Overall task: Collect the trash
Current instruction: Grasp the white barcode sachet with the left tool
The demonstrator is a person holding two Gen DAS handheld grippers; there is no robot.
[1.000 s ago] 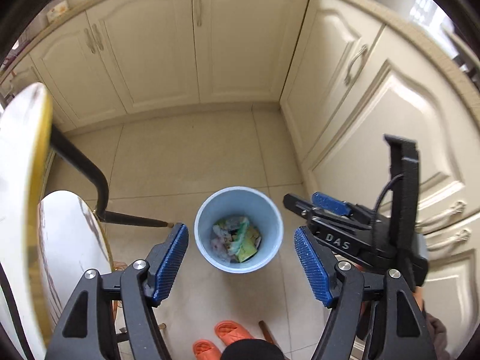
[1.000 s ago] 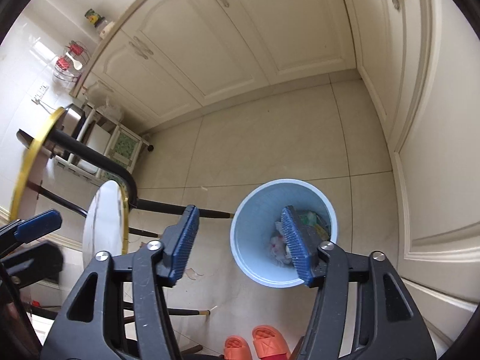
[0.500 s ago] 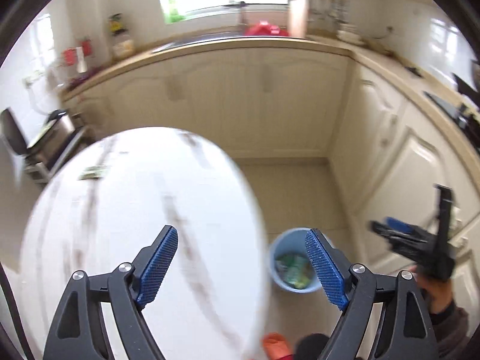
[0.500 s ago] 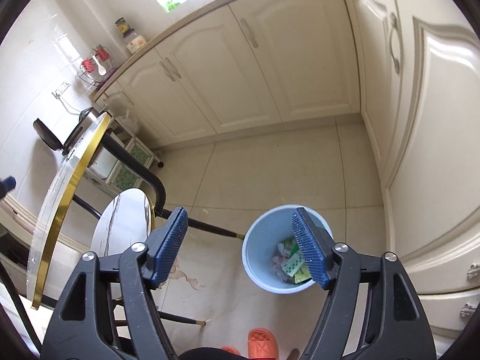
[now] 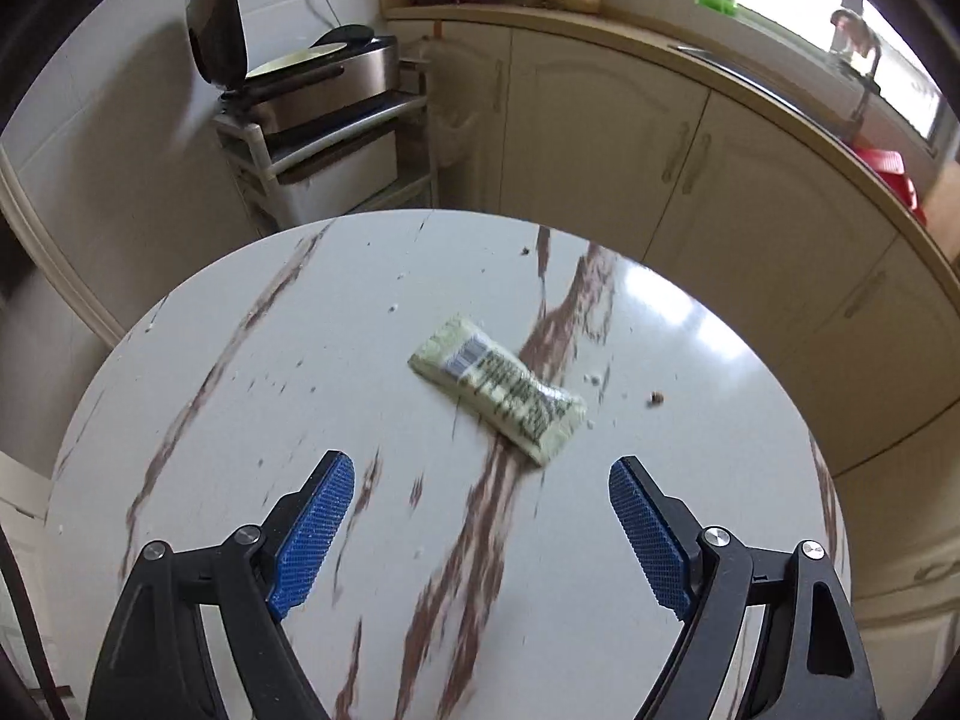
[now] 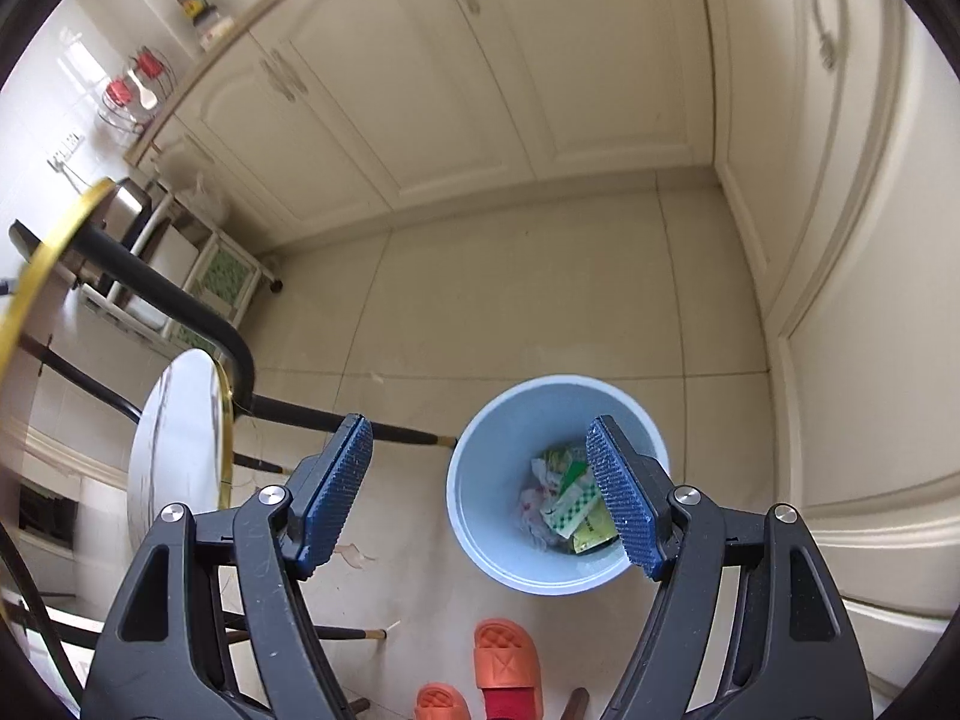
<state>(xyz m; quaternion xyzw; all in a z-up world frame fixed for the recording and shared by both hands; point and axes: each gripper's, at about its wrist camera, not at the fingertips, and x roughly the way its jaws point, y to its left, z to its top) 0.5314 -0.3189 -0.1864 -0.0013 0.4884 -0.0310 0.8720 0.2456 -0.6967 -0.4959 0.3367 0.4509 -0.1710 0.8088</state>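
A pale green wrapper (image 5: 498,387) with a barcode lies flat on the round marble table (image 5: 240,360), with small crumbs (image 5: 655,399) around it. My left gripper (image 5: 480,516) is open and empty above the table, just short of the wrapper. In the right wrist view a light blue bin (image 6: 480,516) stands on the tiled floor and holds several wrappers (image 6: 570,504). My right gripper (image 6: 480,480) is open and empty, high above the floor beside the bin's left rim.
Cream cabinets (image 6: 450,90) line the walls. A metal rack with an appliance (image 5: 324,102) stands behind the table. The table edge (image 6: 36,276), its black leg (image 6: 180,312) and a stool (image 6: 180,432) are left of the bin. Orange slippers (image 6: 504,666) lie below.
My left gripper swung up from over the bin to above the table, and the wrapper came into view. My right gripper stayed open near the bin and tilted down slightly.
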